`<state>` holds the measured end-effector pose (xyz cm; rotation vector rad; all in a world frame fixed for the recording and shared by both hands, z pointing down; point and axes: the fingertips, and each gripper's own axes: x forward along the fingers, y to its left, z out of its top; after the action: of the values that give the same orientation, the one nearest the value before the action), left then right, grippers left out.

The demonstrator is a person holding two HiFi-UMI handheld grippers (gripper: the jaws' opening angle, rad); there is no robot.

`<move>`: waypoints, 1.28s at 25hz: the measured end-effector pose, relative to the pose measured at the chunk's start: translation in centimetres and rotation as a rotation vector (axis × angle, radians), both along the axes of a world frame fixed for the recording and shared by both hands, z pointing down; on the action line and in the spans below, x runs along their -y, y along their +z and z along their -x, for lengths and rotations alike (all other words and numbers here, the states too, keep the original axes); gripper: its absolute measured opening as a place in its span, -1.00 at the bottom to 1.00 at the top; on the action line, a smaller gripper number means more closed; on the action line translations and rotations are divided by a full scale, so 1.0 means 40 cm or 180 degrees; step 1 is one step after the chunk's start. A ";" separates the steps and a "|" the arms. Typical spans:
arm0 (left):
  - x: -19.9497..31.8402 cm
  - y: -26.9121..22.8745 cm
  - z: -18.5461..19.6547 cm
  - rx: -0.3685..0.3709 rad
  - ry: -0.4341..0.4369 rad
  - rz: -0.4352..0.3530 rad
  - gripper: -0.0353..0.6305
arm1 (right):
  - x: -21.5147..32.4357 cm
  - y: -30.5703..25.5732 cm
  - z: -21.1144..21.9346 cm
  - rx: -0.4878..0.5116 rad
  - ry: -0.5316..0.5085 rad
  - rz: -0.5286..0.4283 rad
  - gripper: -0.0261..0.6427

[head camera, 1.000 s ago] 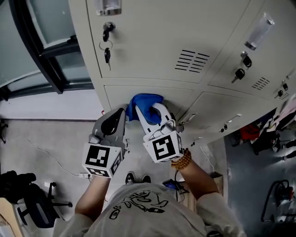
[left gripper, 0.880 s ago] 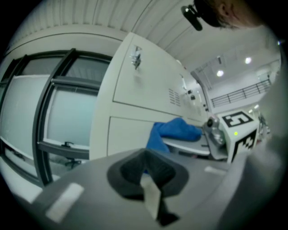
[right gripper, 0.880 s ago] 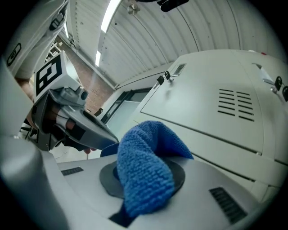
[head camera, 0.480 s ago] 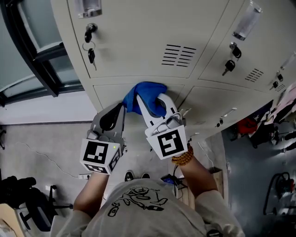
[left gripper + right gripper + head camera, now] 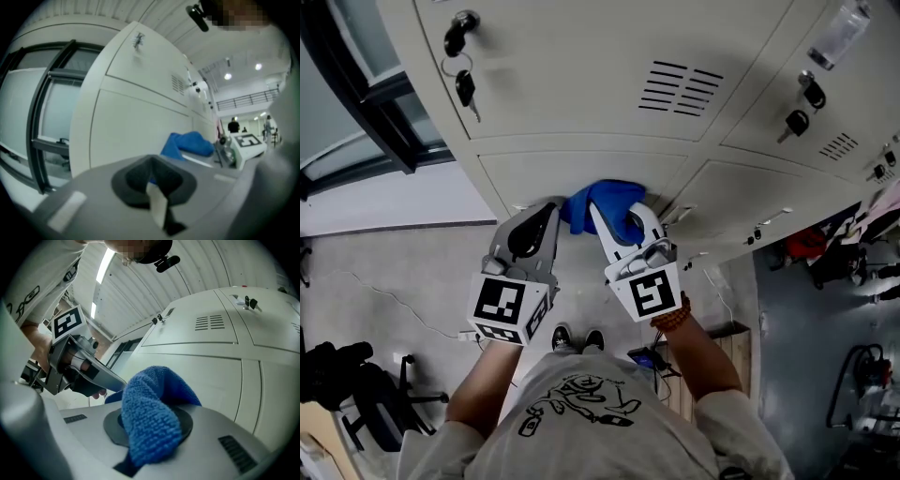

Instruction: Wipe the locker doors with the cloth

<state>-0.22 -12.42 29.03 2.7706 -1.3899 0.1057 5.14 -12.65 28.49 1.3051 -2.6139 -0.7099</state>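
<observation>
A blue cloth (image 5: 605, 203) is bunched against the lower locker door (image 5: 581, 173) in the head view. My right gripper (image 5: 623, 225) is shut on the blue cloth, which fills its jaws (image 5: 152, 420) in the right gripper view. My left gripper (image 5: 546, 214) sits just left of the cloth, jaws closed with nothing between them, its tip close to the same door. From the left gripper view the cloth (image 5: 187, 143) lies to the right against the door (image 5: 126, 126). The upper door (image 5: 581, 66) carries vent slots and a key.
A row of pale lockers runs right, with keys (image 5: 462, 86) hanging in locks and vent slots (image 5: 680, 87). A dark window frame (image 5: 356, 84) stands at the left. An office chair (image 5: 347, 394) sits on the floor at lower left. My feet (image 5: 577, 339) are below.
Both grippers and the cloth have moved down the lower locker door, away from the seam under the upper door. The left gripper stays beside the cloth.
</observation>
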 end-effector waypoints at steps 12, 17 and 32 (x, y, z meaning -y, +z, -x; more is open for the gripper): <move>0.015 0.183 -0.002 0.0140 -0.0084 0.0346 -0.88 | 0.007 0.248 0.017 0.0043 -0.0134 0.0372 -0.85; 0.011 0.250 0.007 0.0066 -0.0136 0.0418 -0.88 | 0.014 0.357 0.034 -0.0033 -0.0174 0.0508 -0.85; 0.009 0.347 -0.028 0.0051 -0.0066 0.0572 -0.88 | 0.023 0.586 -0.027 -0.0733 -0.0097 0.0964 -0.85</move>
<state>0.91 -12.77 42.91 2.6143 -1.3401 0.2401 6.24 -13.57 51.95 1.0334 -2.4413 -0.4169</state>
